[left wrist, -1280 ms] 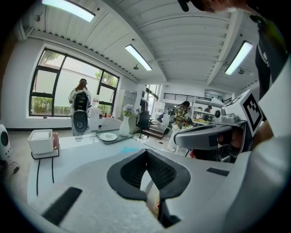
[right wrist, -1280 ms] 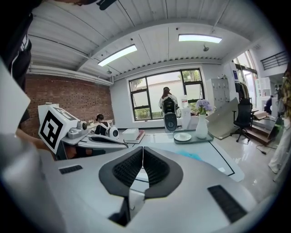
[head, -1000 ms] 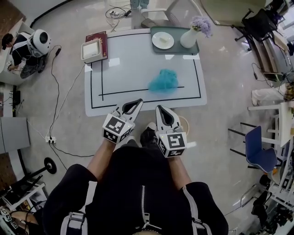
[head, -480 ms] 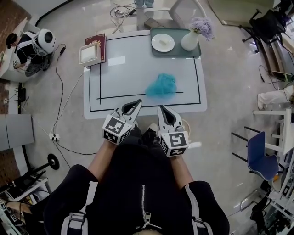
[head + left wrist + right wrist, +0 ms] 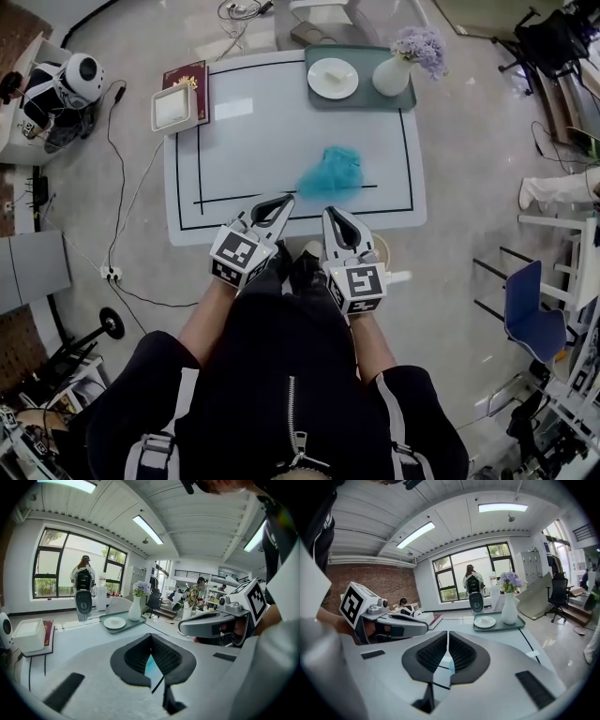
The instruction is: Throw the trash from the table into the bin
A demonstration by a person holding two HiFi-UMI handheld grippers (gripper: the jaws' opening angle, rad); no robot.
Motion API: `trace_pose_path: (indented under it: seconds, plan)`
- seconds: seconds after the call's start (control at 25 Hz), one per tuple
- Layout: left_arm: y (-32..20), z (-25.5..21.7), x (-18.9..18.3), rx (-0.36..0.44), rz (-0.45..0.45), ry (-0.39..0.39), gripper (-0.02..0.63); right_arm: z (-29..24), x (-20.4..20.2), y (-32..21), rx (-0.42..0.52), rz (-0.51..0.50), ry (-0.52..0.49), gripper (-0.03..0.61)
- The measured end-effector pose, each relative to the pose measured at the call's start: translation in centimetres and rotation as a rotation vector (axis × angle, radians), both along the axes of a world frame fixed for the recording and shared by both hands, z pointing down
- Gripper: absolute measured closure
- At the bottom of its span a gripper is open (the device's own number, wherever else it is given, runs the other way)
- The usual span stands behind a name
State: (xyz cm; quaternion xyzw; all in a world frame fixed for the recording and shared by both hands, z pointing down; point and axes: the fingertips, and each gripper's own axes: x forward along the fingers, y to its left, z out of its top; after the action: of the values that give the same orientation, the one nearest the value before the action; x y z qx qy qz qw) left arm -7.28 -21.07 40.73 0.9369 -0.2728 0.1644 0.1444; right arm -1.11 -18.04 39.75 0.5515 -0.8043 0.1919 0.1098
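Observation:
A crumpled teal piece of trash (image 5: 331,173) lies on the white table (image 5: 253,141), just inside the black line near the front edge. Both grippers are held side by side at that front edge, pointing at the trash. My left gripper (image 5: 281,202) is shut and empty; in the left gripper view its tips (image 5: 151,637) meet, and a teal sliver (image 5: 153,666) shows through the slit below them. My right gripper (image 5: 334,215) is also shut with nothing in it (image 5: 447,633). A round pale rim, maybe the bin (image 5: 381,251), shows on the floor beside the right gripper.
At the table's back right is a green tray (image 5: 361,58) with a white plate (image 5: 333,78) and a vase of purple flowers (image 5: 390,77). A white box (image 5: 175,108) on a red book (image 5: 192,75) sits back left. Cables (image 5: 127,216) run left; a blue chair (image 5: 530,305) stands right.
Both grippers have moved forward together to the table's front edge, closer to the teal trash. Their jaws have stayed shut.

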Motion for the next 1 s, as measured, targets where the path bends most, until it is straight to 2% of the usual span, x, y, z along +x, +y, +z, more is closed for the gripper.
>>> trace_pose_path:
  seconds: [0.36,0.56,0.76,1.0]
  plan:
    - [-1.0,0.9,1.0,-0.034,0.034,0.009,0.607,2.7,0.9,-2.3,-0.046,0.022,0.036,0.562]
    - [-1.6,1.5,0.8,-0.047,0.037,0.012,0.607,5.0,1.2,-3.7,-0.078,0.046,0.039,0.482]
    - [-2.2,1.9,0.5,-0.057,0.044,0.009,0.607,6.5,1.4,-5.2,-0.079,0.071,0.059,0.331]
    - [-3.0,2.4,-0.3,-0.069,0.035,0.003,0.607,8.6,1.8,-7.0,-0.089,0.091,0.124,0.261]
